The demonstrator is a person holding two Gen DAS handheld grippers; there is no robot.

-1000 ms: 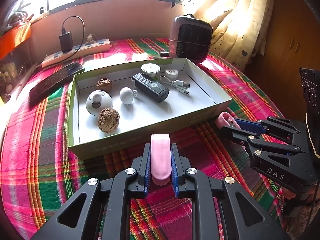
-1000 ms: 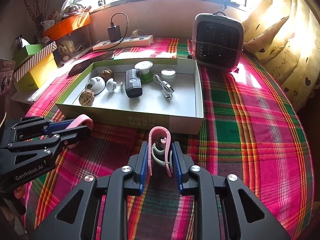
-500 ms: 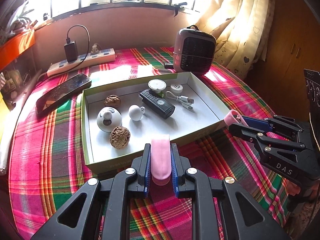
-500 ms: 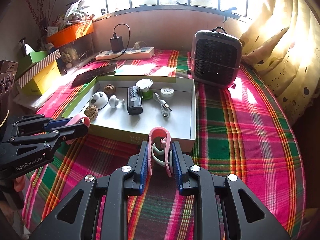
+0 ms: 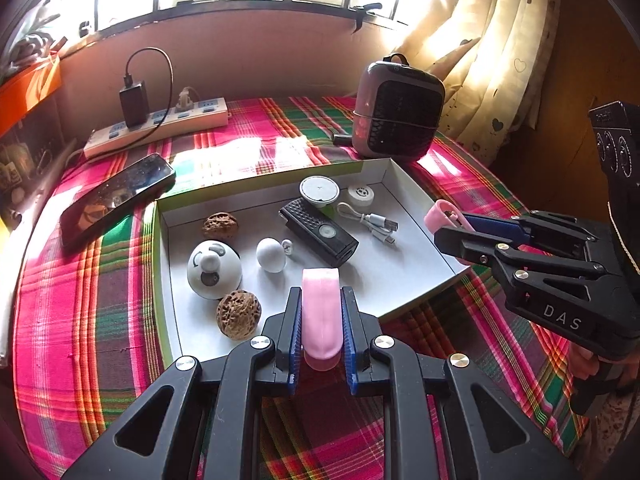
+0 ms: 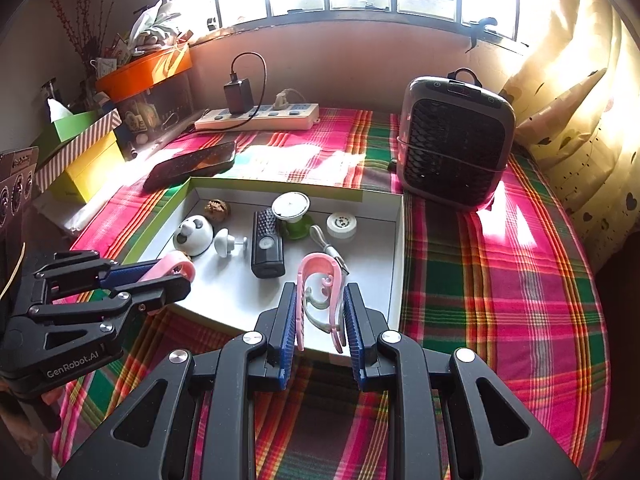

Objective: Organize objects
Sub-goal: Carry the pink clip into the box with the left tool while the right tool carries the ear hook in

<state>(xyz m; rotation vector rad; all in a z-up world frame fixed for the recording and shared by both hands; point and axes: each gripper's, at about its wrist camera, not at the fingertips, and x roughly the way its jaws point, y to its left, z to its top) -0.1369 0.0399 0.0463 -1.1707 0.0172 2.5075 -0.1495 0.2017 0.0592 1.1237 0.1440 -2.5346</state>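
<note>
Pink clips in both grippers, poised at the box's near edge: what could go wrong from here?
1. The right gripper pinches its open-loop pink clip only by the thin sides; it could twist or spring out.
2. The white box is crowded; a drop from the left gripper could land its pink clip on a walnut or the black device.

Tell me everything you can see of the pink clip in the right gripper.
The pink clip looks like glossy plastic: a narrow arch with two long legs and a rounded top pointing away from the camera. Inside the arch sit pale grey-green curled hooks. It stands lengthwise between the blue pads of the right gripper, which is shut on its legs, so it touches nothing else. It hangs above the near edge of the white tray, off the plaid cloth.
</note>
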